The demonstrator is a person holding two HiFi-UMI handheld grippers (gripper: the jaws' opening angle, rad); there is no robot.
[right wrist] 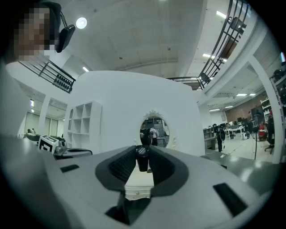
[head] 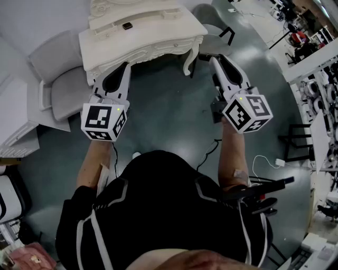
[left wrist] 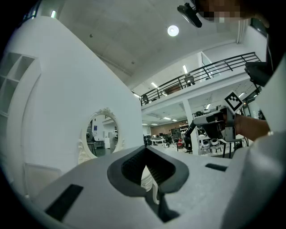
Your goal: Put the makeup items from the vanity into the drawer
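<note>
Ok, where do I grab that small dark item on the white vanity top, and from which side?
Likely across the side edges of the small dark squarish item, from the white vanity's front: it lies low, with the mirror frame behind it. Use the empty left gripper; the right gripper holds a small black cylinder.

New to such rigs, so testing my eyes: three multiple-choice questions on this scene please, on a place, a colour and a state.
1. Where is the small dark flat item? A on the white carved vanity table; B in a basket; C on a stool.
2. Colour of the small cylinder between the right claw's pads? A red; B black; C white.
3. The left claw's jaws stand: A wide apart; B on a brush; C together, empty.
1 A, it rests on the tabletop; 2 B, plainly black; 3 C, tips meet, nothing between.
</note>
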